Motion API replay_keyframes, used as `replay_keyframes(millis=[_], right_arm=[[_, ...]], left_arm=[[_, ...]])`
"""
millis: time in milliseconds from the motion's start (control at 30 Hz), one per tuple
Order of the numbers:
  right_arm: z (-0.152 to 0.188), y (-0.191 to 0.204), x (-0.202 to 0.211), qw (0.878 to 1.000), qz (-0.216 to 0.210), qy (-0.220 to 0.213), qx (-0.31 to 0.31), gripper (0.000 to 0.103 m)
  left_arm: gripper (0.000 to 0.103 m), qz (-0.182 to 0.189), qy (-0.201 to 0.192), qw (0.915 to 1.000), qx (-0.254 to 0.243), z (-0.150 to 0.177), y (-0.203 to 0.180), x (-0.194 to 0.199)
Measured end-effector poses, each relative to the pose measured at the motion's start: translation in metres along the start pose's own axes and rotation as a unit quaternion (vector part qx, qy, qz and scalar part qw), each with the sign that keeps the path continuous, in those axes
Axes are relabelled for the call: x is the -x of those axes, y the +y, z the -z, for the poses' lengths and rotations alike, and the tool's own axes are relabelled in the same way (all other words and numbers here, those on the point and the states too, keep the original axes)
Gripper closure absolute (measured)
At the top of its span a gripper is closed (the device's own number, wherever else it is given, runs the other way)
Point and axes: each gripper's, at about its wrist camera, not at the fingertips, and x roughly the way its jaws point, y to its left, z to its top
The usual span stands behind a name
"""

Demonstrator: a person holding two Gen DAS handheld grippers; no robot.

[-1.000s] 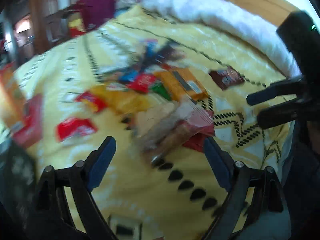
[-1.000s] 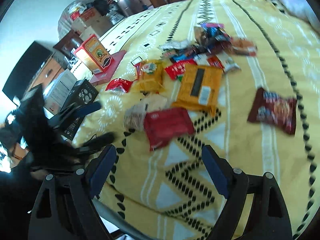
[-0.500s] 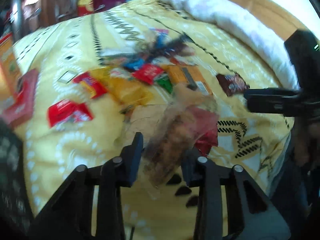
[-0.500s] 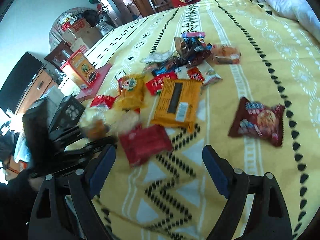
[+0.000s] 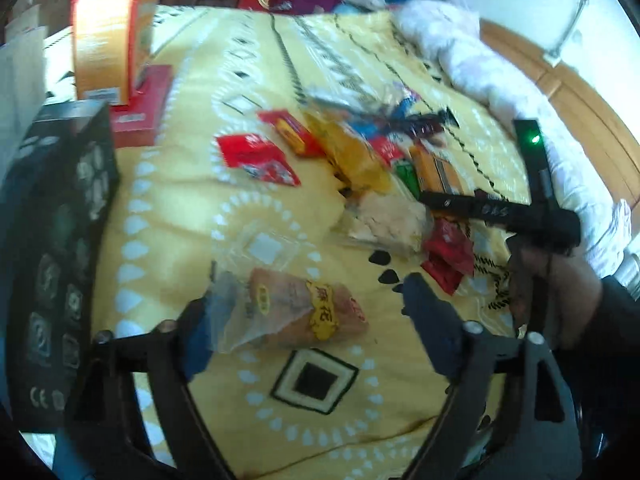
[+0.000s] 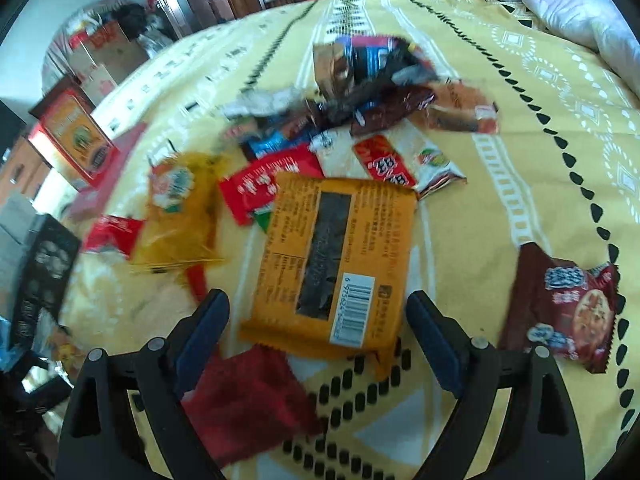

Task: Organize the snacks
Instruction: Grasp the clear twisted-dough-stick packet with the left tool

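Evidently the sorting is underway on the yellow bedspread (image 5: 168,216), where most snacks are lying in 1 loose heap. The left gripper (image 5: 308,320) is opening, and the clear pastry bag (image 5: 288,312) is lying flat on the cover between its jaws, one end just by the left blue finger, apparently no longer pinched. It is lying apart from the heap and near the black box (image 5: 56,240) at the bed's edge, which suggests a separate spot is being started there for that kind of snack.

The right gripper (image 6: 316,336) is hanging wide over the orange packet (image 6: 336,256), whose near end is sitting between the spread jaws without the pads pressing it; the dark red pouch (image 6: 248,404) is lying just below. That straddle looks like lining up the next pick. The brown cookie packet (image 6: 560,312) is sitting alone to the right, well apart from the heap.
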Motion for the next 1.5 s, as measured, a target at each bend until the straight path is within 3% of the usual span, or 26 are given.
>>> replay_keyframes(millis=[100,133,167,467,533,600,733,900,1000,1200,1300,1400,1500], right_arm=[[0.001,0.0,-0.009,1.0,0.007,-0.002,0.006,0.012],[0.001,0.0,-0.01,1.0,0.008,-0.003,0.013,0.016],[0.001,-0.001,-0.01,1.0,0.006,-0.007,0.017,0.028],[0.017,-0.025,0.047,0.997,-0.047,-0.059,0.002,0.03],[0.022,-0.027,0.066,0.996,-0.058,-0.072,0.002,0.03],[0.028,-0.03,0.081,0.995,-0.067,-0.079,0.002,0.03],[0.035,-0.033,0.096,0.993,-0.081,-0.084,-0.004,0.03],[0.042,-0.035,0.112,0.991,-0.099,-0.093,-0.013,0.032],[0.045,-0.034,0.11,0.992,-0.088,-0.087,0.0,0.032],[0.055,-0.052,0.111,0.994,-0.082,-0.069,-0.014,0.029],[0.063,-0.061,0.11,0.995,-0.072,-0.06,-0.016,0.026],[0.067,-0.065,0.112,0.996,-0.064,-0.063,-0.022,0.022],[0.066,-0.064,0.119,0.995,-0.054,-0.078,-0.021,0.019]], left_arm=[[0.015,-0.015,-0.001,0.9999,-0.003,0.004,0.002,-0.001],[0.015,-0.013,0.002,0.9999,-0.001,0.006,0.003,-0.001],[0.015,-0.014,0.009,0.9999,0.003,0.008,0.005,-0.002],[0.015,-0.03,0.016,0.9994,-0.002,0.017,0.004,0.008],[0.015,0.024,0.041,0.9988,-0.008,0.018,-0.001,0.01],[0.016,0.112,0.105,0.9876,-0.032,0.023,-0.014,0.001],[0.021,0.146,0.123,0.9807,-0.041,0.025,-0.025,0.009],[0.019,0.09,0.048,0.9904,-0.093,0.019,-0.037,0.031],[0.021,0.061,0.048,0.9914,-0.106,0.012,-0.042,0.019],[0.021,0.09,0.006,0.9898,-0.11,-0.003,-0.049,0.052],[0.019,0.078,-0.019,0.9886,-0.128,-0.01,-0.053,0.057],[0.01,0.062,-0.004,0.9855,-0.158,-0.015,-0.051,0.033],[0.009,0.034,0.026,0.9812,-0.188,-0.012,-0.046,-0.003]])
